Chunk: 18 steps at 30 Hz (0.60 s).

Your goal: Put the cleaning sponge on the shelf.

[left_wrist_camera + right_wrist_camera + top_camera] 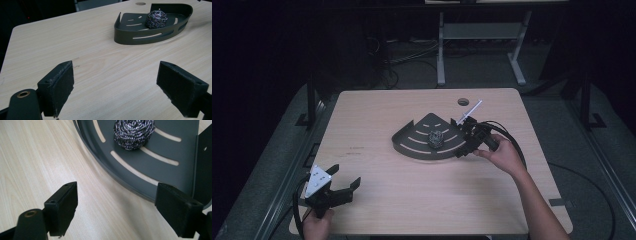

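1. So we've got one steel wool ball (436, 138) sitting in the middle of one dark corner tray (412, 142), mid-table.
2. Our right gripper (463, 141) hangs at the tray's curved rim, jaws apart, holding nothing.
3. Our left gripper (343, 182) idles near the table's front-left corner, jaws apart too.
4. Looks like grabbing is what's left.

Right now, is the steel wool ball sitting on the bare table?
No, the steel wool ball rests inside the dark slotted corner tray, on its floor between the slots.
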Motion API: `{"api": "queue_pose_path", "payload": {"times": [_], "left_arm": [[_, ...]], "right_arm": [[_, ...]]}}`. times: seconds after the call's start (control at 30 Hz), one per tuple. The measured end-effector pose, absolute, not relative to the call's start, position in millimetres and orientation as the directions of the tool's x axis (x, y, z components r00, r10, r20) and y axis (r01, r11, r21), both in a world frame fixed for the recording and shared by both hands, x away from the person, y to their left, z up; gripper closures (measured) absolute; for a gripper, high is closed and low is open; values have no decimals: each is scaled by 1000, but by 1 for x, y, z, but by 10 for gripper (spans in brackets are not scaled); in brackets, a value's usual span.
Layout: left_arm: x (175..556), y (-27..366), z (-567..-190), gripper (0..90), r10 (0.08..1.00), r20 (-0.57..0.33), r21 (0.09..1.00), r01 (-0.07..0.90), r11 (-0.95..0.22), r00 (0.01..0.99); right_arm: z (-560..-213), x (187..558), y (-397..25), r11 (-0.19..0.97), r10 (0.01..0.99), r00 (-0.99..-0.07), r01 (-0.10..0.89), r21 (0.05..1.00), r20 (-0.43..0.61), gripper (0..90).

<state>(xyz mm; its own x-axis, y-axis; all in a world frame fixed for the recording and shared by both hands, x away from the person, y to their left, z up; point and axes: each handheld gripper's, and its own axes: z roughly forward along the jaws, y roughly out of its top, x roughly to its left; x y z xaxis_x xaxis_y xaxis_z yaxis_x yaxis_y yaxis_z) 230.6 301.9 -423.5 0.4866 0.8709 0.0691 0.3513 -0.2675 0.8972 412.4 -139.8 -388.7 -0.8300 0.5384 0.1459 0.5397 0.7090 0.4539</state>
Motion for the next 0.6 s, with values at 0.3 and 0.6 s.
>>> {"api": "queue_pose_path", "payload": {"times": [0.3,0.6], "left_arm": [[231,302,-424,137,872,68,897,352,-266,484],[231,302,-424,137,871,72,896,352,-271,487]], "right_arm": [[-400,404,-148,705,544,-823,555,441,166,175],[-407,398,-157,693,553,-815,564,449,172,176]]}}
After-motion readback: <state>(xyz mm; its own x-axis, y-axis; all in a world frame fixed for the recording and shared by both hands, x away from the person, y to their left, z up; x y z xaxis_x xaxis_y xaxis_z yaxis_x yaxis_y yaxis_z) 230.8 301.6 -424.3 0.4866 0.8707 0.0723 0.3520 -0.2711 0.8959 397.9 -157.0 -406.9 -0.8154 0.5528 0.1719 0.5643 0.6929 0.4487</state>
